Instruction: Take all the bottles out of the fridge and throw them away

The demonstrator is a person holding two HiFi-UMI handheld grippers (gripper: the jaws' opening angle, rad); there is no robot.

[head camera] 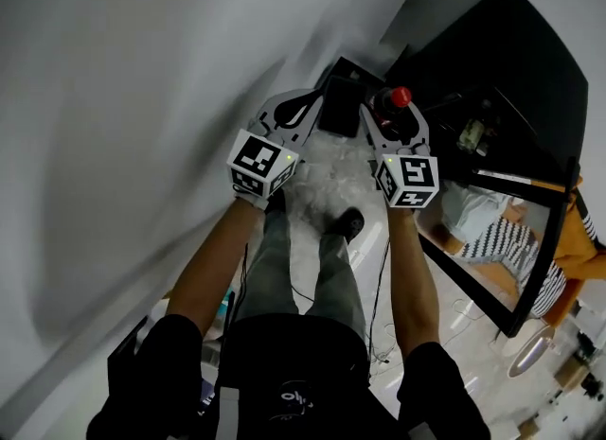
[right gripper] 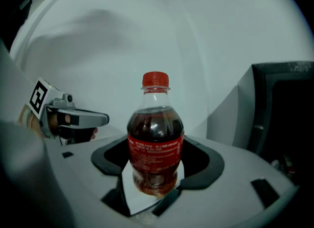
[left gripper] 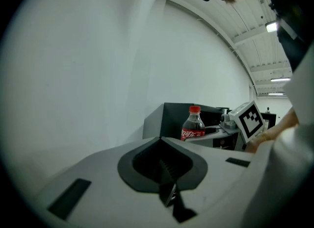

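Note:
My right gripper (head camera: 390,116) is shut on a small cola bottle (head camera: 394,107) with a red cap and a red label. In the right gripper view the bottle (right gripper: 156,139) stands upright between the jaws of that gripper (right gripper: 156,175). My left gripper (head camera: 305,107) is held beside it to the left, jaws shut and empty. The left gripper view shows its pads (left gripper: 167,180) pressed together, with the bottle (left gripper: 193,124) a short way off to the right. A black open-topped bin (head camera: 339,105) sits on the floor just beyond both grippers.
A dark fridge (head camera: 511,60) with a glass door (head camera: 530,239) swung open stands to the right. A white wall (head camera: 123,97) fills the left. Crumpled clear plastic (head camera: 327,178) lies on the floor by the person's feet. Thin cables (head camera: 379,325) trail on the floor.

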